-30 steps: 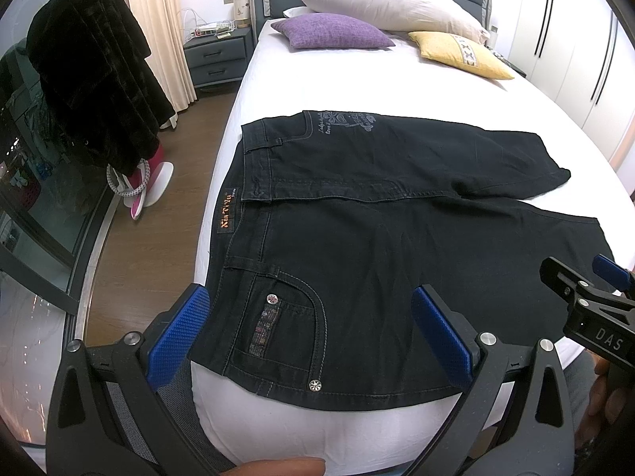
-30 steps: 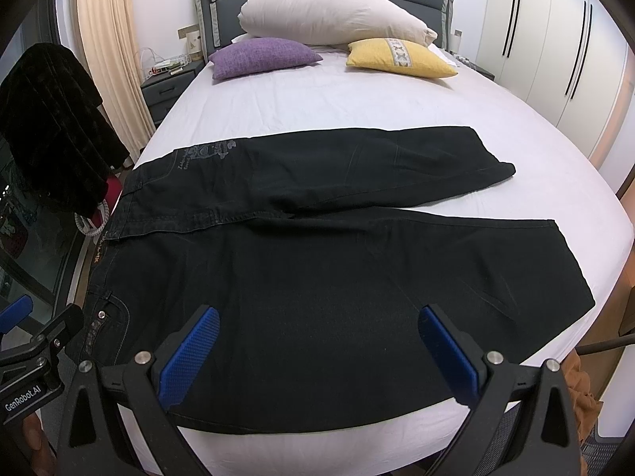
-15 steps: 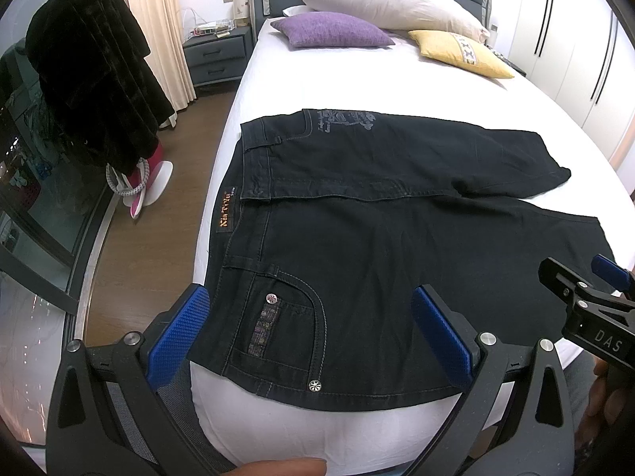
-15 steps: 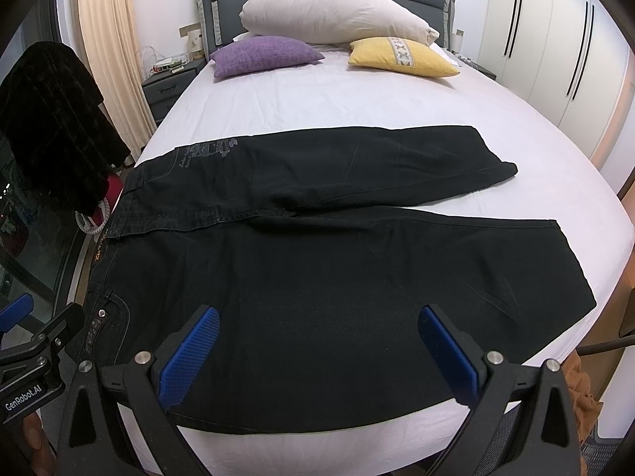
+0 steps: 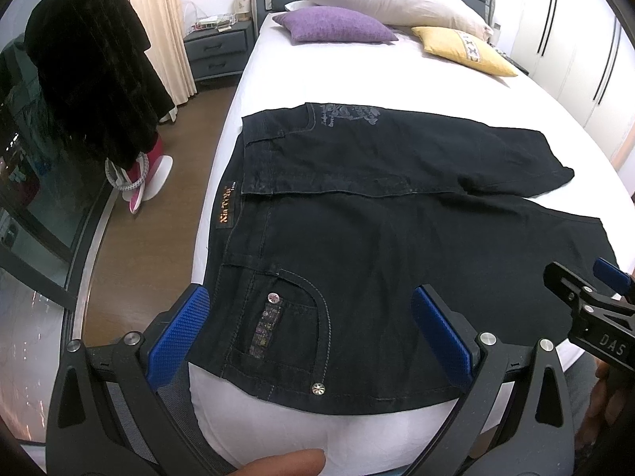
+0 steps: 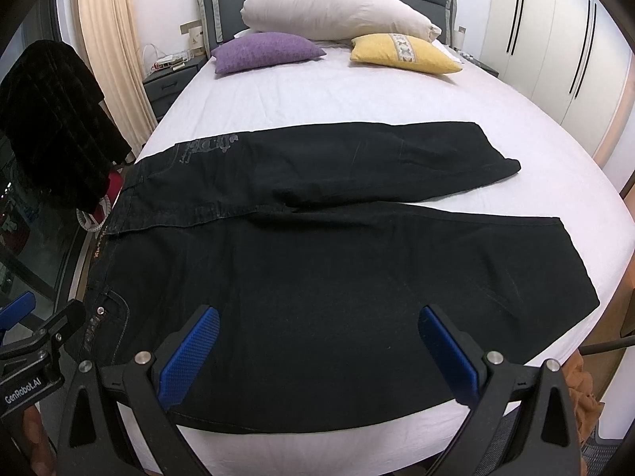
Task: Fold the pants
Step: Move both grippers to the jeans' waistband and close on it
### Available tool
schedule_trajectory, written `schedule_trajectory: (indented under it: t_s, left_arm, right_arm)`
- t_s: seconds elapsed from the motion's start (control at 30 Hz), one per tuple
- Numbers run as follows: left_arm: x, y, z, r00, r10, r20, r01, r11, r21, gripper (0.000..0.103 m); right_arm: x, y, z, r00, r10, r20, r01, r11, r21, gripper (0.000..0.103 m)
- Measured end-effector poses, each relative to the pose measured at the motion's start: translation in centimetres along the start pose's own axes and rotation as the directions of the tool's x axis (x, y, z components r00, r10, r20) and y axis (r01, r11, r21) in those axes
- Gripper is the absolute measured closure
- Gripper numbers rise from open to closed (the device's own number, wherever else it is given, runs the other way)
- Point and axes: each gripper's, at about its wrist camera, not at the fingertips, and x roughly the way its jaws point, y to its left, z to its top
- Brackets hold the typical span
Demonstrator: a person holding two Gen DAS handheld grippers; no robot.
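The black denim pants point(image 5: 377, 246) lie spread flat across the near half of the white-sheeted bed point(image 6: 357, 95), waistband at the left edge, both legs running right, the far leg angled slightly away. The left tool point(image 5: 309, 329) hovers released over the studded near pocket point(image 5: 285, 321), and the right tool point(image 6: 317, 353) hangs likewise released over the near leg, neither touching cloth. Denim this thick looks heavy, limp yet grippy, so pinching the near waistband corner and near hem should carry the fold cleanly.
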Motion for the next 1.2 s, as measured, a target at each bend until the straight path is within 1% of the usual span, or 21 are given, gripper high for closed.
schedule_trajectory:
  t_s: [0.17, 0.23, 0.3, 0.4, 0.43, 0.47, 0.5, 0.53, 0.57, 0.63, 0.73, 0.77, 0.8, 0.87, 0.9, 0.97, 1.03, 1.1, 1.13, 1.17, 1.2]
  left_arm:
    - [1.1, 0.4, 0.4, 1.000, 0.000, -0.013, 0.000, 1.000, 0.007, 0.000]
    - [1.6, 0.4, 0.9, 1.000, -0.013, -0.016, 0.013, 1.000, 0.020, 0.000]
    - [2.1, 0.2, 1.9, 0.999, -0.037, -0.020, 0.038, 0.998, 0.044, 0.000]
    - [3.3, -0.1, 4.2, 0.994, -0.109, -0.032, 0.111, 0.990, 0.081, 0.000]
    - [4.0, 0.0, 5.2, 0.987, -0.156, -0.042, 0.159, 0.983, 0.088, 0.000]
    - [4.8, 0.1, 6.4, 0.973, -0.226, -0.054, 0.230, 0.969, 0.086, 0.000]
    - [5.3, 0.3, 7.3, 0.959, -0.275, -0.065, 0.280, 0.957, 0.079, 0.000]
    - [6.3, 0.5, 8.5, 0.948, -0.307, -0.084, 0.313, 0.947, 0.070, 0.000]
    - [7.1, 0.4, 9.7, 0.952, -0.291, -0.095, 0.299, 0.950, 0.088, 0.000]
    - [8.9, 0.1, 12.5, 0.966, -0.238, -0.103, 0.252, 0.954, 0.159, 0.000]
    - [12.0, 0.7, 16.8, 0.962, -0.246, -0.116, 0.263, 0.949, 0.175, 0.000]
    - [13.3, 0.8, 18.3, 0.962, -0.245, -0.124, 0.265, 0.945, 0.191, 0.000]
    - [14.7, 0.8, 19.8, 0.963, -0.234, -0.130, 0.258, 0.941, 0.217, 0.000]
    - [17.5, 0.5, 22.6, 0.964, -0.219, -0.151, 0.254, 0.926, 0.278, 0.000]
    - [19.1, 0.3, 23.8, 0.960, -0.220, -0.175, 0.266, 0.914, 0.306, 0.000]
    - [22.2, 0.0, 25.8, 0.954, -0.211, -0.213, 0.277, 0.894, 0.354, 0.000]
    - [25.0, -0.3, 27.0, 0.939, -0.214, -0.270, 0.310, 0.866, 0.393, 0.000]
    - [27.3, -0.7, 27.5, 0.920, -0.220, -0.324, 0.346, 0.845, 0.408, 0.000]
    - [28.6, -0.8, 27.8, 0.908, -0.227, -0.351, 0.366, 0.837, 0.406, 0.002]
    - [29.6, -0.9, 28.1, 0.894, -0.238, -0.380, 0.392, 0.827, 0.403, 0.005]
    - [30.3, -0.9, 28.3, 0.884, -0.248, -0.397, 0.411, 0.817, 0.404, 0.012]
  right_arm:
    - [0.2, 0.0, -0.3, 1.000, 0.004, -0.021, -0.004, 1.000, -0.001, 0.000]
    - [0.6, 0.1, -0.5, 0.999, 0.018, -0.029, -0.018, 1.000, -0.013, 0.000]
    - [1.1, -0.3, 0.6, 0.999, 0.038, -0.037, -0.039, 0.999, -0.027, 0.000]
    - [1.5, -0.6, 2.2, 0.992, 0.116, -0.038, -0.119, 0.990, -0.072, 0.000]
    - [1.5, -0.8, 3.2, 0.986, 0.162, -0.031, -0.164, 0.982, -0.099, 0.000]
    - [1.6, -1.1, 4.2, 0.981, 0.190, -0.029, -0.192, 0.975, -0.116, 0.000]
    - [1.7, -1.2, 5.1, 0.974, 0.226, -0.024, -0.227, 0.964, -0.139, 0.000]
    - [1.8, -1.6, 6.4, 0.964, 0.266, -0.019, -0.265, 0.949, -0.173, 0.000]
    - [1.9, -1.8, 7.8, 0.955, 0.297, -0.013, -0.293, 0.932, -0.212, 0.000]
    - [2.1, -1.8, 10.0, 0.944, 0.330, -0.006, -0.317, 0.903, -0.289, 0.000]
    - [3.6, -2.3, 12.9, 0.924, 0.382, -0.022, -0.358, 0.842, -0.403, 0.001]
    - [4.3, -2.5, 13.5, 0.920, 0.389, -0.036, -0.367, 0.829, -0.421, 0.004]
    - [5.3, -2.5, 14.5, 0.910, 0.409, -0.070, -0.395, 0.803, -0.447, 0.006]
    - [7.1, -2.4, 15.8, 0.898, 0.424, -0.121, -0.427, 0.768, -0.478, 0.015]
    - [7.9, -2.5, 16.4, 0.895, 0.425, -0.137, -0.434, 0.758, -0.487, 0.017]
    - [10.0, -2.6, 17.6, 0.889, 0.425, -0.170, -0.449, 0.734, -0.509, 0.026]
    - [11.9, -2.5, 18.7, 0.889, 0.416, -0.192, -0.452, 0.727, -0.517, 0.030]
    - [13.5, -2.7, 19.4, 0.877, 0.429, -0.216, -0.475, 0.710, -0.520, 0.031]
    - [14.2, -2.7, 19.9, 0.870, 0.438, -0.225, -0.487, 0.695, -0.530, 0.031]
    - [14.5, -2.6, 19.9, 0.867, 0.443, -0.229, -0.492, 0.685, -0.537, 0.031]
    - [15.0, -2.4, 20.2, 0.863, 0.447, -0.237, -0.498, 0.674, -0.546, 0.031]
